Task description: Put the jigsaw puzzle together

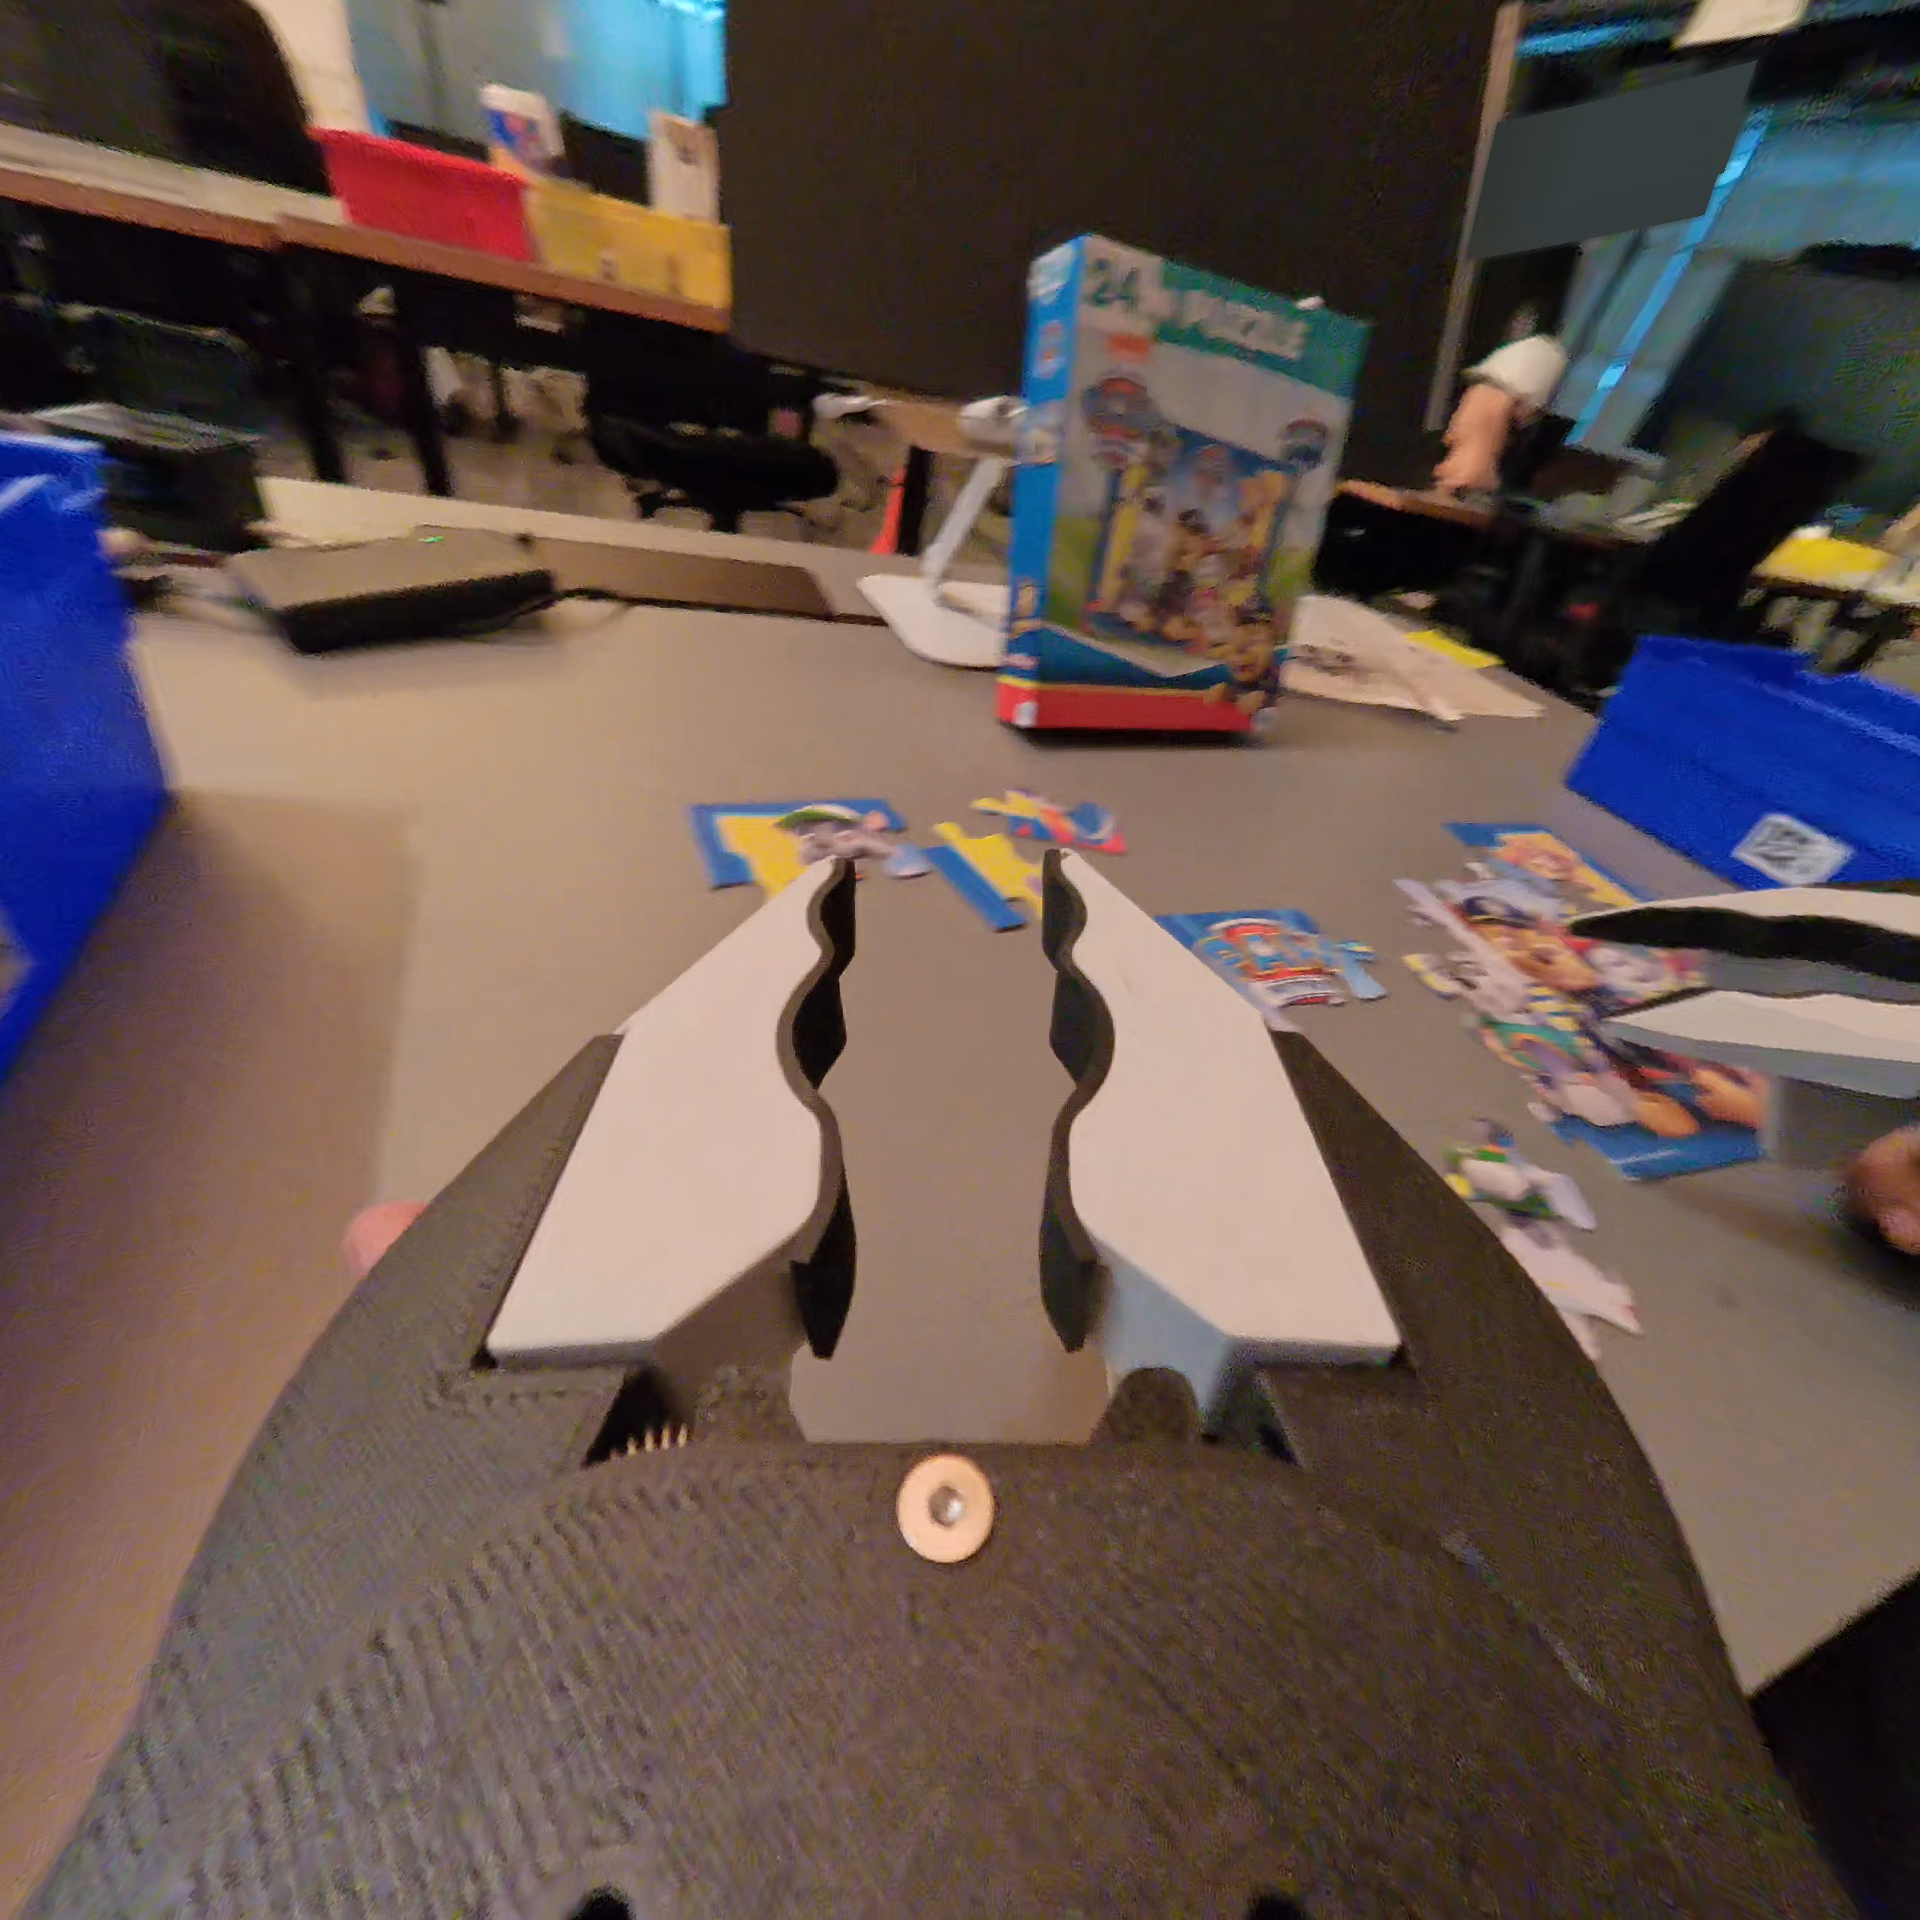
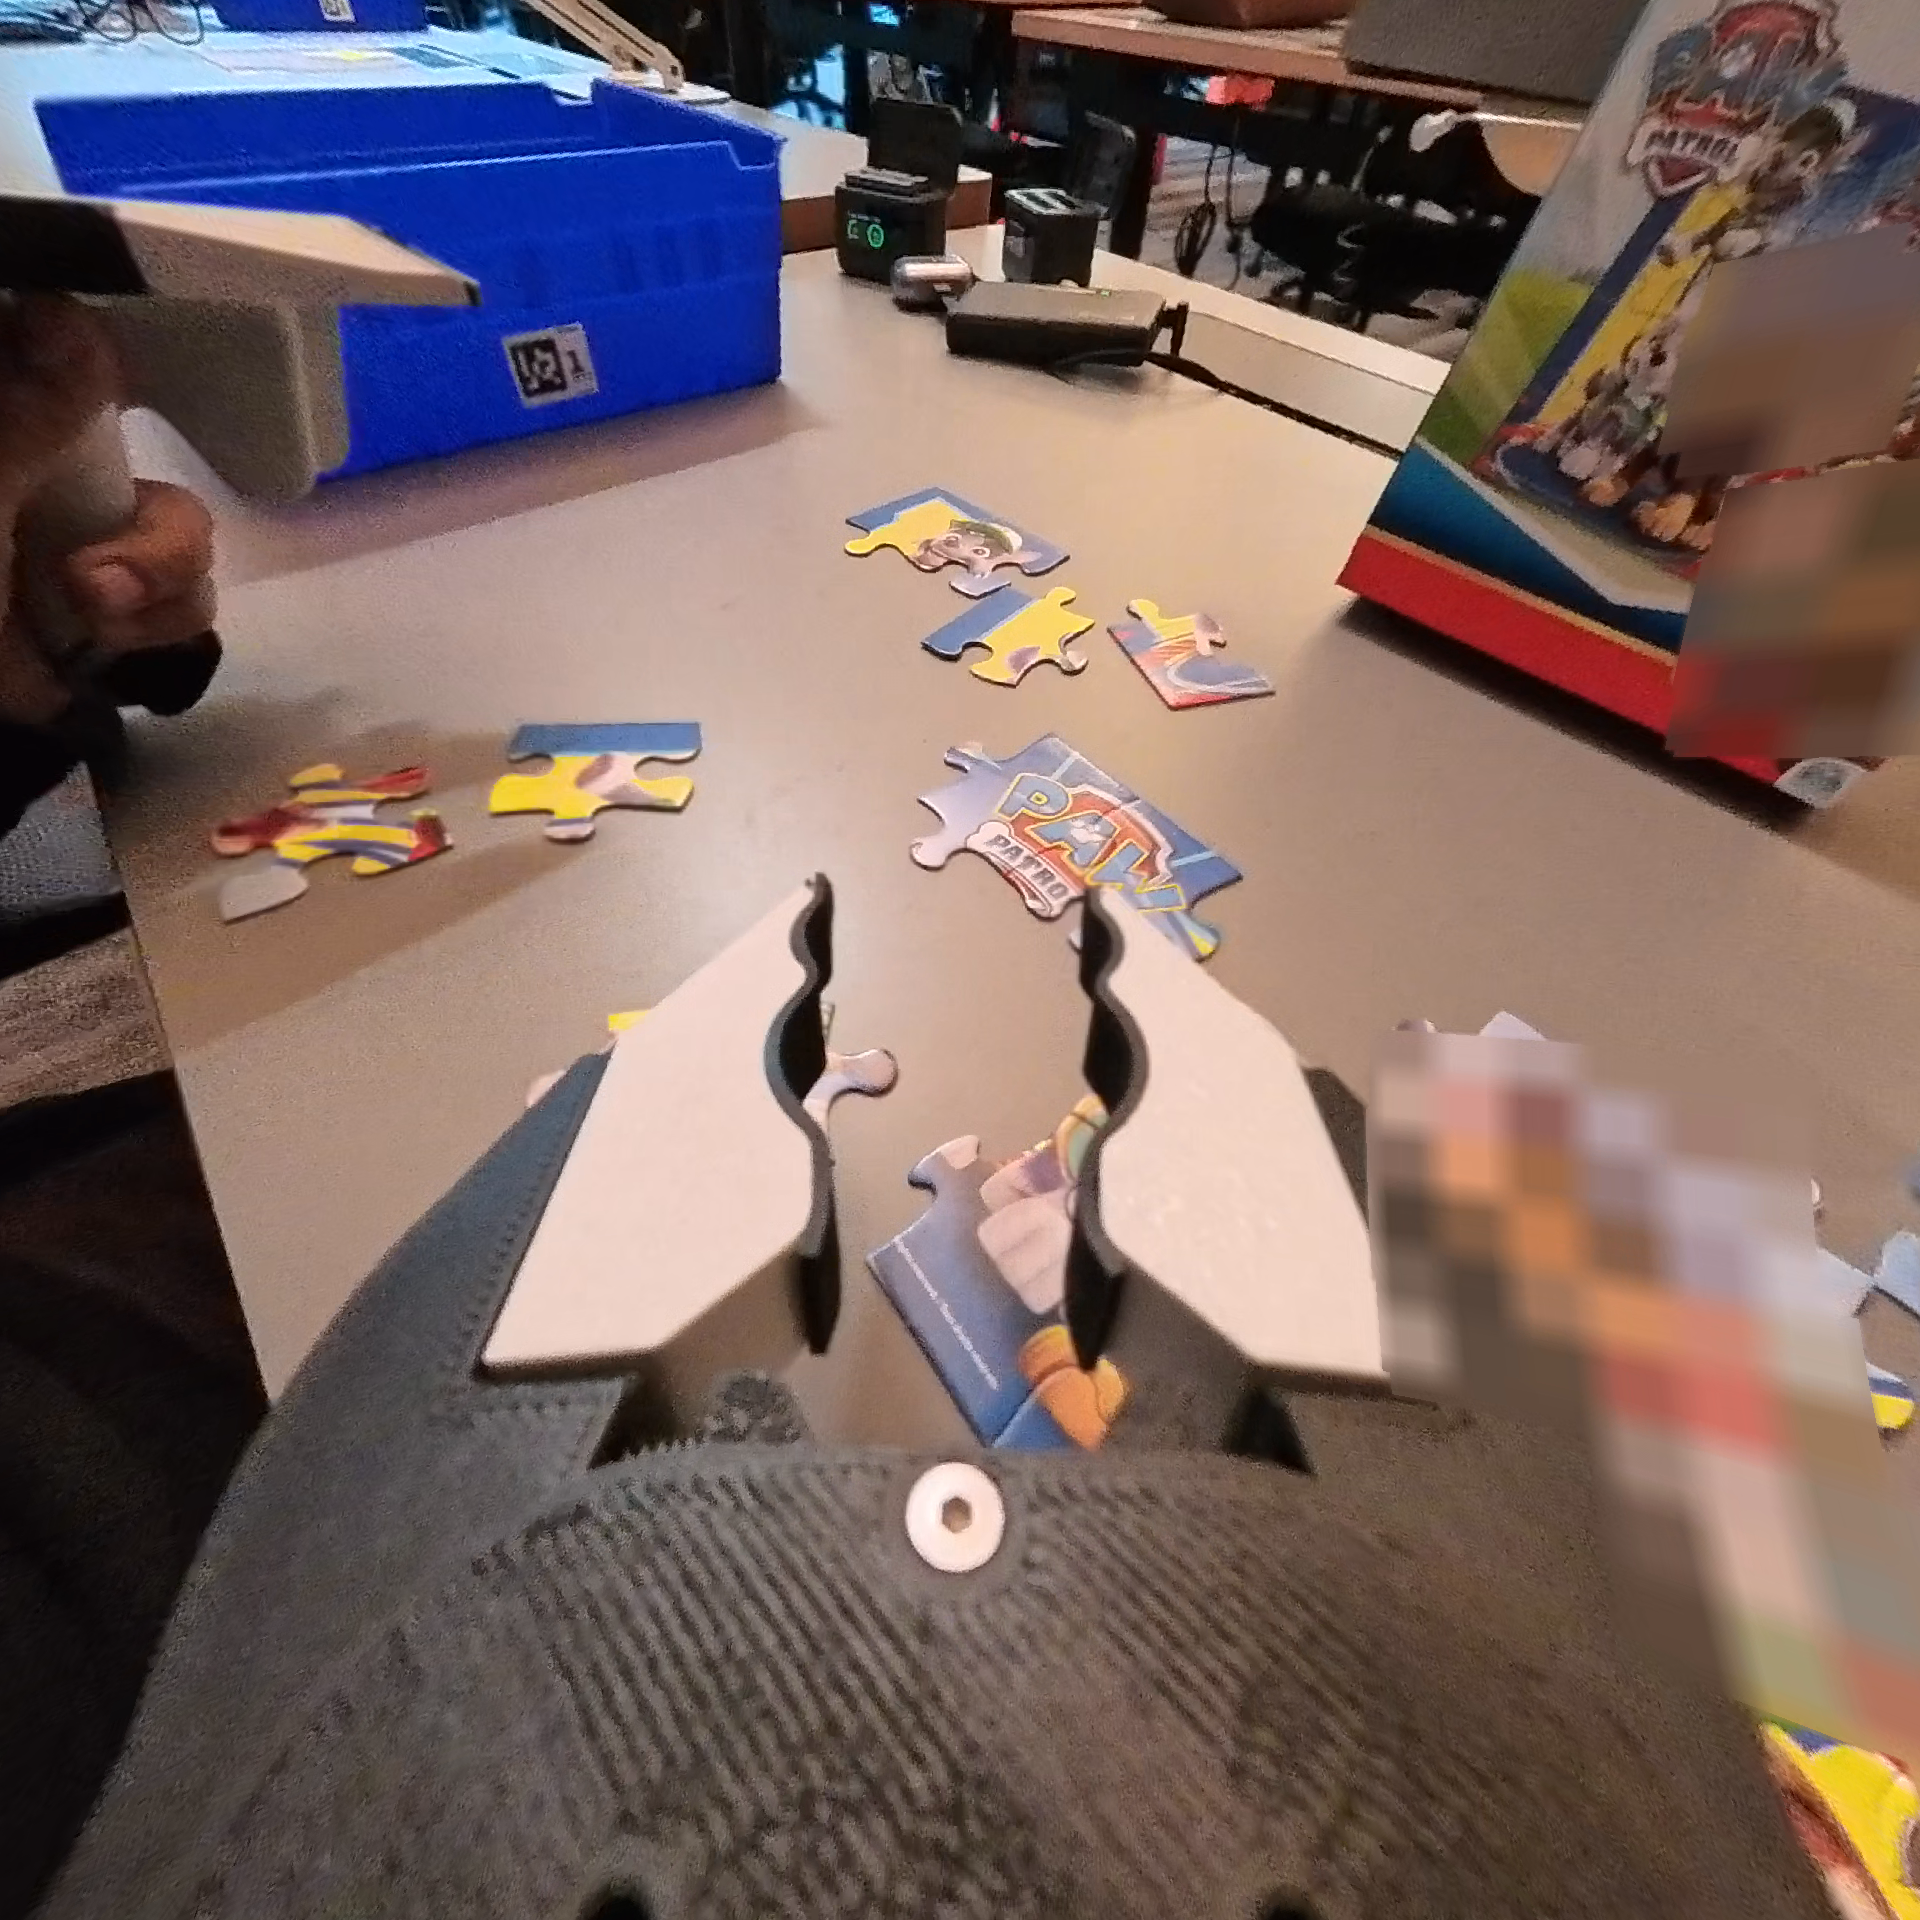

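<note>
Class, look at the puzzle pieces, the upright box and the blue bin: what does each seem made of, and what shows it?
Puzzle pieces: probably thin printed card, lying flat, slight sheen.
Upright box: likely printed cardboard, folded edges.
Blue bin: seemingly moulded plastic, uniform colour.

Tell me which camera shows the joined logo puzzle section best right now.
The right wrist view: the joined logo puzzle section lies flat on the grey table, sharp and just past the open right gripper, whose right fingertip covers one corner. In the left wrist view the section sits off to the right, smaller and blurred.
</note>
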Motion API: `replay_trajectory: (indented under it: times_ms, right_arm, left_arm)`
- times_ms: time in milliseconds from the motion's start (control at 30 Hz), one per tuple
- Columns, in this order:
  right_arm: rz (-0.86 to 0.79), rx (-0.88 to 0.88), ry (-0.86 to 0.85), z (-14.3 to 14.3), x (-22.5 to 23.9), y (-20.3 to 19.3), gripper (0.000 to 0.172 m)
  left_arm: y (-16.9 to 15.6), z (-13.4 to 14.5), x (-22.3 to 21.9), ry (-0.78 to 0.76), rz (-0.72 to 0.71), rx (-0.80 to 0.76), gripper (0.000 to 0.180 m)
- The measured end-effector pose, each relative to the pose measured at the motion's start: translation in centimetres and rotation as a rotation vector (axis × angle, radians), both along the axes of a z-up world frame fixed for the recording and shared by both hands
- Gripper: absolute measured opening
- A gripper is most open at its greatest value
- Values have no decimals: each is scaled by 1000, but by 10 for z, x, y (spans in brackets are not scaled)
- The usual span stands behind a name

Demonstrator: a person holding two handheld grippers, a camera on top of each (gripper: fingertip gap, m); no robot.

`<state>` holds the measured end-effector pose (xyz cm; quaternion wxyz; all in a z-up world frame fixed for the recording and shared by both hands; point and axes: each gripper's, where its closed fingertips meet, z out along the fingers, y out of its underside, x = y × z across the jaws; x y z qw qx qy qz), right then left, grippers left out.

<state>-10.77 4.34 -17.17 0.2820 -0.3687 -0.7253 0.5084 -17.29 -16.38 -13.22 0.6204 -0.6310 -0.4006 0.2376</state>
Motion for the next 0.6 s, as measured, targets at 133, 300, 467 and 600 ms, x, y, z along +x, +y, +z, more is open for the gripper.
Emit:
replay_trajectory:
  times_ms: [133, 300, 467, 600]
  right_arm:
    - [-3, -22, 35, 6, -2, 2, 44]
    - [-11, -23, 43, 7, -3, 3, 42]
    - [-27, -121, 76, 19, -3, 11, 39]
    - [-23, -200, 92, 27, -1, 18, 39]
  left_arm:
    - [-16, -24, -7, -84, 39, -84, 34]
    - [-12, -22, -3, -55, 34, -98, 21]
    - [-7, -27, -3, -32, 62, -211, 20]
    - [-4, -30, -3, -31, 73, -259, 21]
